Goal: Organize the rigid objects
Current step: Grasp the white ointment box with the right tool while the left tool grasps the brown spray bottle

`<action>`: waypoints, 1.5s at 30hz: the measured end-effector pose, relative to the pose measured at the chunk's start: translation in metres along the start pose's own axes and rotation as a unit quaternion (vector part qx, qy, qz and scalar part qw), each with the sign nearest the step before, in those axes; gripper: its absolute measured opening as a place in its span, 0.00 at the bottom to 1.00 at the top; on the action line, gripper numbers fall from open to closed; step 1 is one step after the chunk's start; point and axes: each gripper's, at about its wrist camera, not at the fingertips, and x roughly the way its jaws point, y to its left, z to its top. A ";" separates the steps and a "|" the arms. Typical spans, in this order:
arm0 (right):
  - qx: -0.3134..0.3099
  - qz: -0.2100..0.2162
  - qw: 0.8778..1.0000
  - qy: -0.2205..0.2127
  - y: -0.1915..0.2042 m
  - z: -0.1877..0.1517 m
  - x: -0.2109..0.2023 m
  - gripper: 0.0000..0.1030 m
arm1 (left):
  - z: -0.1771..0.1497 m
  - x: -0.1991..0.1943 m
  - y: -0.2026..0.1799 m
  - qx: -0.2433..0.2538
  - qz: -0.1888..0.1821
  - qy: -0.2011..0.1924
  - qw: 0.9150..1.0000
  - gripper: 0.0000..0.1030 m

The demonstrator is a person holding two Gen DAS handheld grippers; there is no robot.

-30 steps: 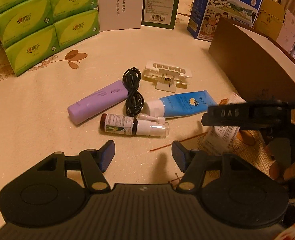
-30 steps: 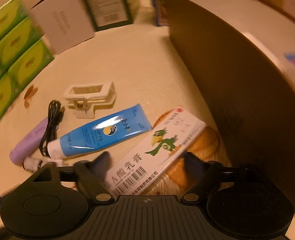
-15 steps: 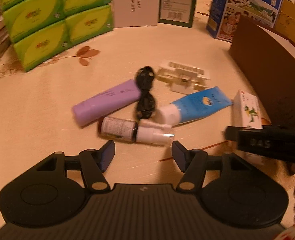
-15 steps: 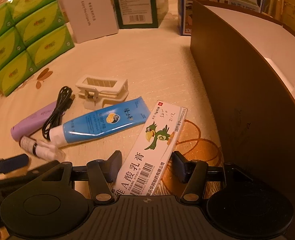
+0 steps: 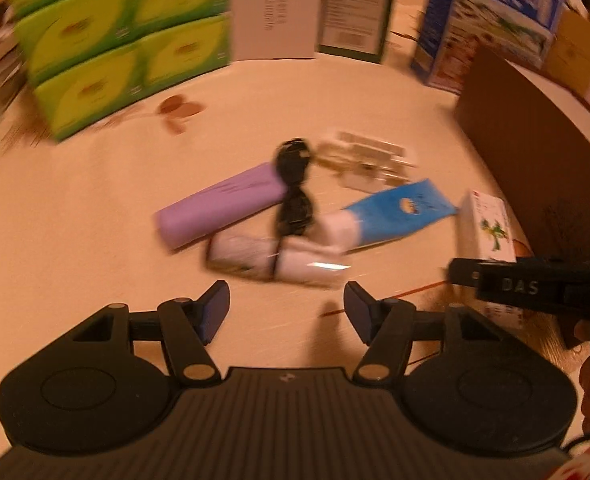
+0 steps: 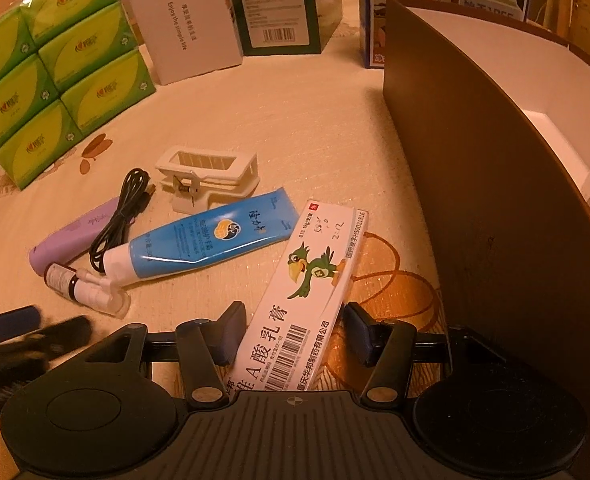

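The brown box [image 6: 495, 200] stands on the bench's [image 6: 315, 120] right; its contents are hidden. Right tongs [image 6: 293, 330] straddle the ointment carton [image 6: 307, 292], spread. Left tongs [image 5: 287, 304] hover spread before the spray bottle [image 5: 271, 260].

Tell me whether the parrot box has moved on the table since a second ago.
No. In the right wrist view the parrot box lies beside the blue tube as before; only the right gripper closed in around it.

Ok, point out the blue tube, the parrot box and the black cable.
blue tube [image 6: 211, 240]: right wrist view, middle of its body.
parrot box [image 6: 311, 276]: right wrist view, on the parrot print.
black cable [image 6: 121, 210]: right wrist view, mid-bundle.
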 end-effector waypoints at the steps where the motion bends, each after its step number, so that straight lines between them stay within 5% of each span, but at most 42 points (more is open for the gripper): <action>1: -0.001 0.002 1.000 0.001 -0.001 0.000 0.000 0.51 | 0.001 0.003 -0.007 0.006 0.004 0.000 1.000 0.58; 6: -0.009 0.004 1.000 0.000 -0.001 -0.001 0.000 0.51 | 0.003 0.014 -0.010 -0.003 0.056 0.005 0.998 0.58; 16: -0.024 0.004 1.000 0.008 0.001 -0.003 0.001 0.51 | -0.018 -0.007 0.055 -0.058 0.093 0.011 0.994 0.58; 23: -0.024 0.003 1.000 0.009 0.001 -0.002 0.002 0.51 | -0.021 -0.017 0.068 -0.094 0.050 0.010 0.994 0.59; 29: -0.027 0.004 1.000 0.010 0.001 0.000 0.004 0.51 | 0.004 0.001 0.065 -0.105 0.055 -0.008 0.993 0.58; 32: -0.028 0.007 1.000 0.010 0.000 0.000 0.004 0.51 | 0.010 0.012 0.067 -0.095 0.067 -0.004 0.993 0.53; 39: -0.037 0.012 0.999 0.008 -0.001 -0.001 0.003 0.51 | 0.001 0.008 0.079 -0.075 0.055 0.006 0.996 0.19; 45: -0.057 0.028 0.998 0.006 -0.003 -0.013 -0.008 0.38 | -0.020 -0.012 0.082 -0.041 0.044 0.017 0.998 0.15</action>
